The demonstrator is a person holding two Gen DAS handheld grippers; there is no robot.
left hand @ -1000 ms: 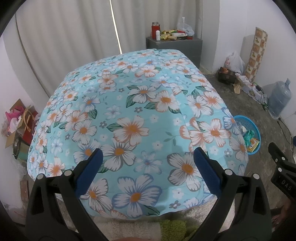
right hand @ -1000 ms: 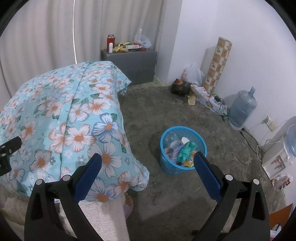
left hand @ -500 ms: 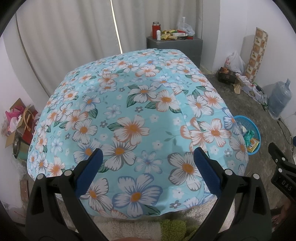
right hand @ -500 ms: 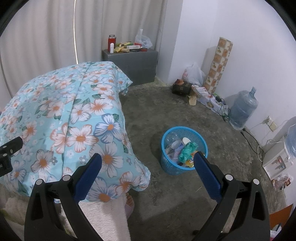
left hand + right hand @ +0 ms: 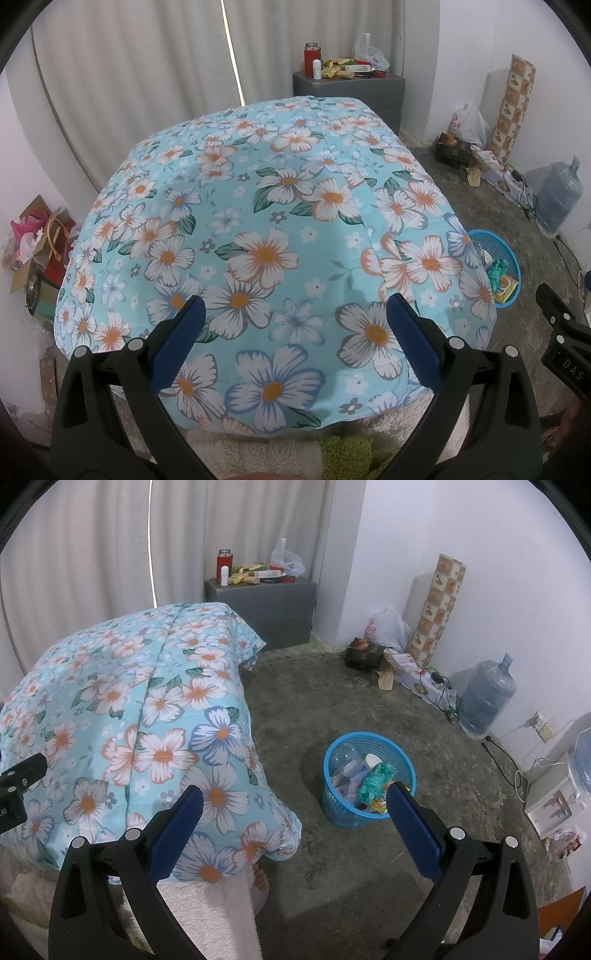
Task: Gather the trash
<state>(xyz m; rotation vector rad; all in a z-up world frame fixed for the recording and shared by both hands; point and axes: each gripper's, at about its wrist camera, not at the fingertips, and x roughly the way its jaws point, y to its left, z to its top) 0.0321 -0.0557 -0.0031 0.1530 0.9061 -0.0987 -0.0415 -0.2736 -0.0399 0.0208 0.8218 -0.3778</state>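
A blue plastic basket (image 5: 337,814) stands on the concrete floor to the right of the bed, holding a clear bottle, a green bag and wrappers. It also shows in the left wrist view (image 5: 511,260), partly hidden by the bed. My right gripper (image 5: 294,800) is open and empty, held above the floor beside the bed. My left gripper (image 5: 295,309) is open and empty above the foot of the bed. More wrappers (image 5: 247,576) lie on the grey cabinet (image 5: 277,605) at the back.
The bed has a floral blue cover (image 5: 266,229). A water jug (image 5: 485,698), a patterned roll (image 5: 436,605), a plastic bag (image 5: 386,627), a dark box (image 5: 364,655) and cables line the right wall. A water dispenser (image 5: 554,797) stands at the right. Boxes and bags (image 5: 33,243) sit left of the bed.
The right wrist view has drifted slightly, so the bed and basket sit a little further right. The left gripper has barely moved. Both grippers stay open.
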